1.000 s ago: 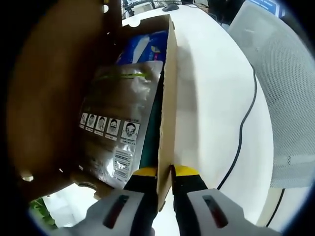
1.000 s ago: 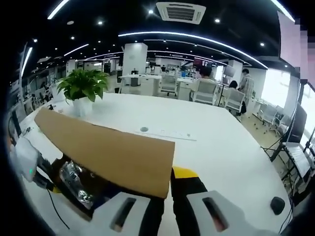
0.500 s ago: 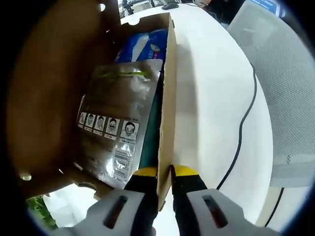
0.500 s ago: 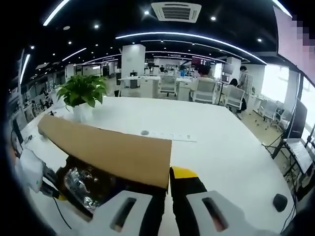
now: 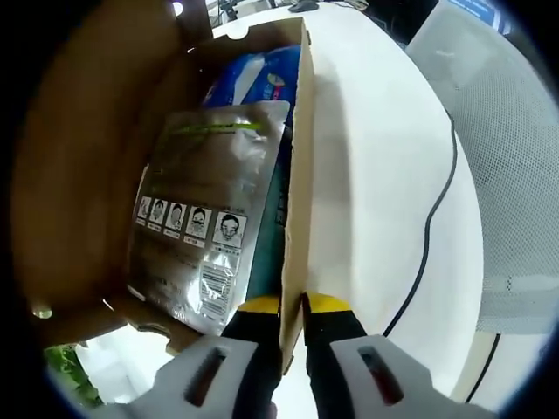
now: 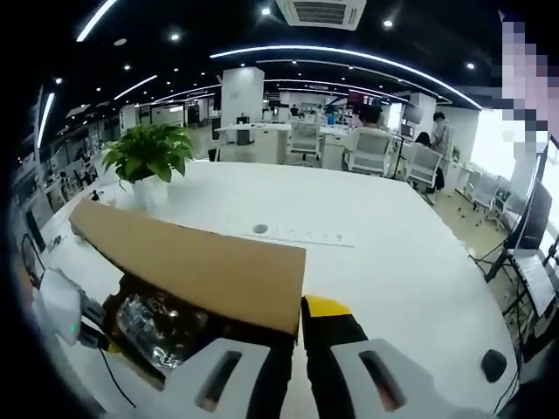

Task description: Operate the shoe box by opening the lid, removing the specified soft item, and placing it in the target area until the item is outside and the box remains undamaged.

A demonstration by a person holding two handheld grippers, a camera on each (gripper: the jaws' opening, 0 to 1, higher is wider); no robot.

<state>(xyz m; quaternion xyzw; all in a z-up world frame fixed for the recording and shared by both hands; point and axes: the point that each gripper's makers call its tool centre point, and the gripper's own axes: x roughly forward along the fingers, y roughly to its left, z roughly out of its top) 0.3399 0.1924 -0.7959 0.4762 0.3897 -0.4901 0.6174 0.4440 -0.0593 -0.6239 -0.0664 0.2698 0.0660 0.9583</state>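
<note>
Lid (image 6: pixel 201 271) work is the step in hand: right gripper (image 6: pixel 293 327) fingers pinch its edge, left gripper (image 5: pixel 293 314) fingers clamp the box wall (image 5: pixel 299 175). Soft pouch (image 5: pixel 205 218) lies inside at ten o'clock; next, swing the lid fully back, gently.

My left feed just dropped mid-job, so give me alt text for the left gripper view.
The left tongs are shut on the side wall of the open cardboard shoe box. Inside lies a silvery pouch over a blue pack; beside the box, a black cable crosses the white table.

Brown cardboard box (image 5: pixel 297 175), silvery pouch (image 5: pixel 205 218), possibly blue packet (image 5: pixel 253 74)
</note>
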